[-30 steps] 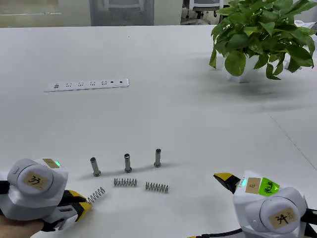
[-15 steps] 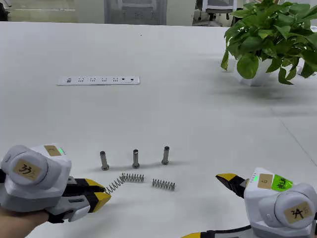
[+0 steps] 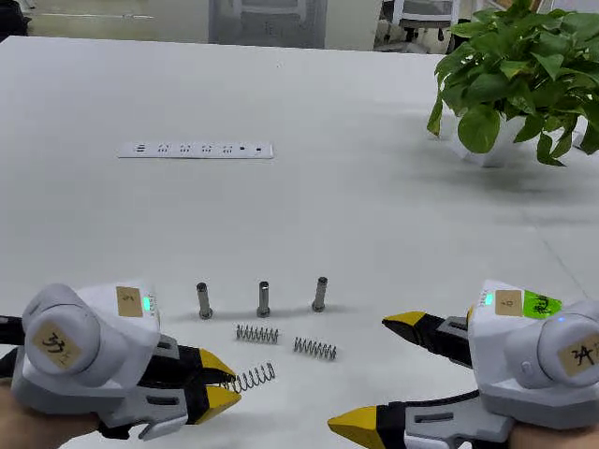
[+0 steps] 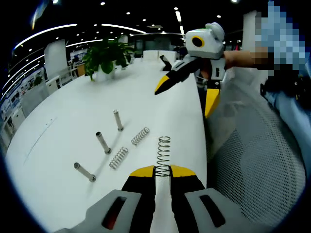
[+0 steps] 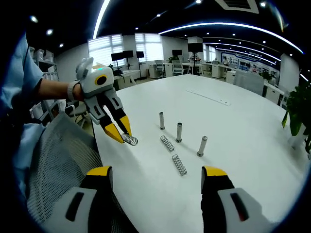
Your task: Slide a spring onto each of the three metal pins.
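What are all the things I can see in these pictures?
table: one, white, under everything
metal pins: three, silver, standing in a row near the front
loose springs: two, silver, lying just in front of the pins
held spring: one, silver, pinched at one end by the left gripper
power strip: one, white, further back on the table
potted plant: one, green leaves in a white pot, far right of the table
chairs: two, grey, beyond the far edge
left gripper: one, white with yellow-tipped jaws, near left, shut on the spring
right gripper: one, white with yellow-tipped jaws, near right, jaws open
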